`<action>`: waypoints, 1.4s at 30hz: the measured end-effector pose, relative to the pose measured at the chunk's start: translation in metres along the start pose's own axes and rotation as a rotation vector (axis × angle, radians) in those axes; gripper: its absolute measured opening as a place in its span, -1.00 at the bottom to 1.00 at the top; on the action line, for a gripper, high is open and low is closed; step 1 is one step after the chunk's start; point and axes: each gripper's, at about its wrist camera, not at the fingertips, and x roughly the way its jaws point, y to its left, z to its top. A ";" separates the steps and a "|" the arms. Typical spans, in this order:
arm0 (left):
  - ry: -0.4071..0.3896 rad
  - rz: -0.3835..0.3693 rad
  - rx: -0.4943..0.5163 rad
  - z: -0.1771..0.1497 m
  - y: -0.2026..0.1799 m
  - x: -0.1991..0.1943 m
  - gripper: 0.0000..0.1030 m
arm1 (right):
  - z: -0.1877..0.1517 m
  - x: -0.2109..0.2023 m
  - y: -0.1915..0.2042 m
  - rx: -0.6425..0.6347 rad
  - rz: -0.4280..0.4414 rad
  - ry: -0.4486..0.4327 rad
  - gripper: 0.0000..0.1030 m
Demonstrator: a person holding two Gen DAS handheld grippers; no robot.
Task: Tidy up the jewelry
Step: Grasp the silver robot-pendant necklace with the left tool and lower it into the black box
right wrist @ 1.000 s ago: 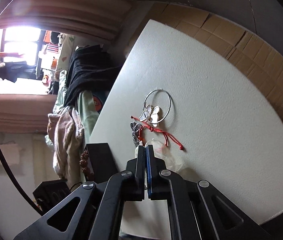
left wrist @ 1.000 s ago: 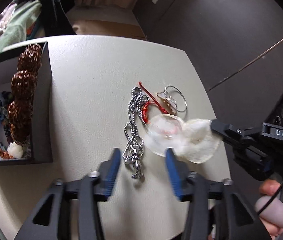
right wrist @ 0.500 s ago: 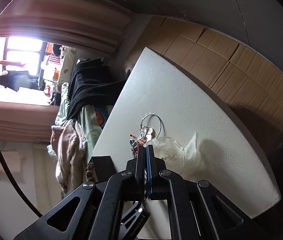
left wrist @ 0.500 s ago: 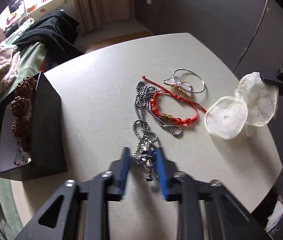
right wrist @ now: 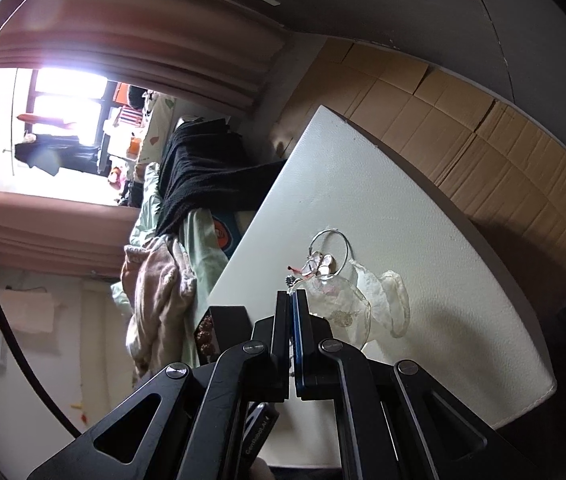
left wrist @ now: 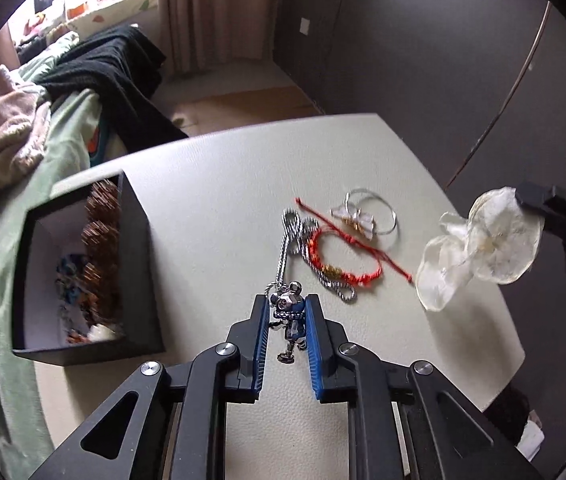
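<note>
At 9 o'clock on the pale, grainy surface (left wrist: 211,184) stands a black square box (left wrist: 139,264) with a white lining. Inside it lie knobbly brown beads (left wrist: 101,224) along its right wall, blue beads (left wrist: 67,270) lower left, and a small white piece (left wrist: 101,333) at the near corner; blur hides finer detail.

The left gripper (left wrist: 286,312) is narrowed around a small metal figure pendant (left wrist: 289,308), its blue pads at each side of it. From the pendant a silver ball chain (left wrist: 289,232) runs toward 12 o'clock and loops back across the surface. Just right of the chain lies a red cord bracelet (left wrist: 347,268) with gold beads, partly over the chain. Beyond it, at 1 o'clock, sits a thin wire hoop (left wrist: 379,212) with a pale butterfly-like charm.

The left view alone shows the box interior and the pinched pendant. At 3 o'clock it also shows the right gripper's tip holding translucent, crinkled round petals (left wrist: 483,248) above the surface edge.

The right view shows the right gripper (right wrist: 293,308) pressed together on those filmy petals (right wrist: 343,304), which spread right of its fingers. Past them the hoop (right wrist: 329,248) shows, and a corner of the box (right wrist: 223,320) at 9 o'clock. Only this view shows the cardboard flooring (right wrist: 463,128) past the surface and the bright window (right wrist: 51,120).
</note>
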 end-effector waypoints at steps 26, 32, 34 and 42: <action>-0.318 0.267 0.098 0.077 0.031 -0.178 -0.65 | -0.006 -0.011 0.034 -0.082 0.100 -0.013 -0.92; -0.367 0.311 0.071 0.089 0.048 -0.210 -0.73 | -0.009 -0.011 0.048 -0.131 0.130 -0.010 -0.92; -0.384 0.324 0.062 0.093 0.053 -0.221 -0.73 | -0.010 -0.011 0.054 -0.150 0.139 -0.008 -0.92; -0.442 0.361 0.055 0.106 0.067 -0.251 -0.73 | -0.015 0.002 0.067 -0.188 0.142 0.011 -0.92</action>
